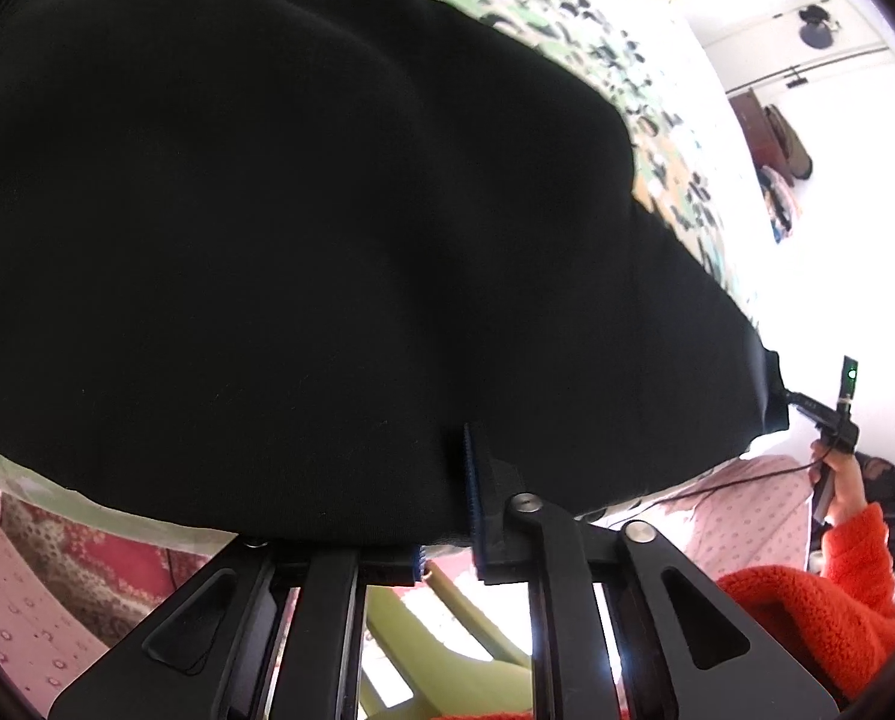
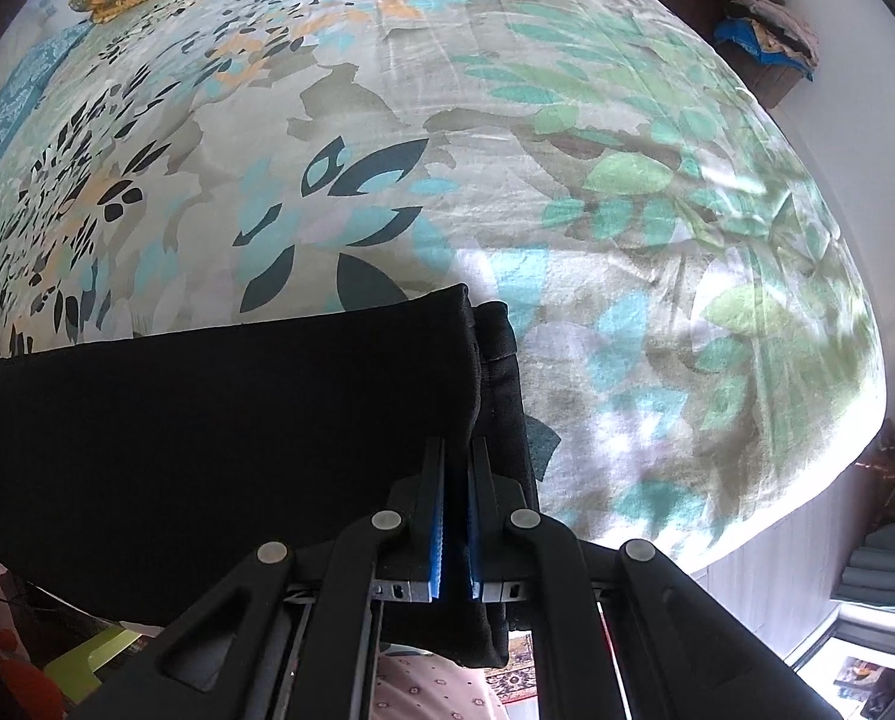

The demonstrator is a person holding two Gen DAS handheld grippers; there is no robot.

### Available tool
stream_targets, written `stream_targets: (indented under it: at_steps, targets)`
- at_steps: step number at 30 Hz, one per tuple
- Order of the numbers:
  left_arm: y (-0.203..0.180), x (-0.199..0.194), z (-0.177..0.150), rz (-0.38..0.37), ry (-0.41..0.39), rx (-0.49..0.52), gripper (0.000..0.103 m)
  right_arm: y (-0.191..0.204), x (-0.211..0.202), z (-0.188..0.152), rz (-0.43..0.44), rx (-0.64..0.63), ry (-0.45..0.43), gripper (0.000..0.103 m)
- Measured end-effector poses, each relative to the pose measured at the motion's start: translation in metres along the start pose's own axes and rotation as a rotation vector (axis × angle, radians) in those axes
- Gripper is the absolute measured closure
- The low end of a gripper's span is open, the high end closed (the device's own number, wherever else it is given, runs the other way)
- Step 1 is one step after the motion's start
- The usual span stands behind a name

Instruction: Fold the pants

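We see the black pants (image 2: pixel 219 420) stretched crosswise over the leaf-print bed sheet (image 2: pixel 567 180), their long axis running side to side between our two hands. The right gripper (image 2: pixel 458 468) is clenched on the hemmed end (blue pads nearly meeting on fabric). The left gripper (image 1: pixel 447 516) pinches the near edge of the cloth, its jaws almost closed.

No legible text, labels, brands or numbers in either wrist view; printed patterns only, no lettering.
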State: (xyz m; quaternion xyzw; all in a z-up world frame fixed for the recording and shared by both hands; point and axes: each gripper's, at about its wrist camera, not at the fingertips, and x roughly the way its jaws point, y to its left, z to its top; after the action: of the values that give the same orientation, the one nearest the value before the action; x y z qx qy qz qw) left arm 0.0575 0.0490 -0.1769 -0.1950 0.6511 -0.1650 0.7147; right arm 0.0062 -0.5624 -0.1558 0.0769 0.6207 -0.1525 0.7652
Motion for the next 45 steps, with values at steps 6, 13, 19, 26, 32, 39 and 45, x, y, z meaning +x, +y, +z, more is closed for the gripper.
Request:
stream_targets:
  at_steps: [6,13,19,26,32,39,45]
  targets:
    - [0.017,-0.016,-0.001,-0.016,-0.036,-0.056,0.075,0.001,0.0,0.001,-0.008,0.009,-0.006,0.096]
    - [0.04,-0.028,-0.009,-0.04,-0.039,-0.134,0.083,-0.013,-0.017,-0.005,0.011,0.082,-0.095,0.063]
    - [0.06,-0.044,-0.017,-0.014,-0.061,-0.208,0.073,-0.003,-0.076,-0.028,-0.053,0.167,-0.357,0.042]
    - [0.093,-0.12,-0.014,0.091,-0.297,-0.302,0.057,0.095,-0.116,-0.045,0.093,0.005,-0.489,0.031]
    - [0.115,-0.134,0.054,0.298,-0.425,-0.132,0.046,0.181,-0.085,-0.039,0.376,-0.039,-0.388,0.024]
    - [0.126,-0.112,0.045,0.613,-0.264,-0.154,0.08,0.224,-0.02,-0.059,0.442,-0.018,-0.16,0.024]
    - [0.092,-0.119,0.036,0.431,-0.334,-0.037,0.051,0.195,-0.009,-0.059,0.453,0.087,-0.136,0.024]
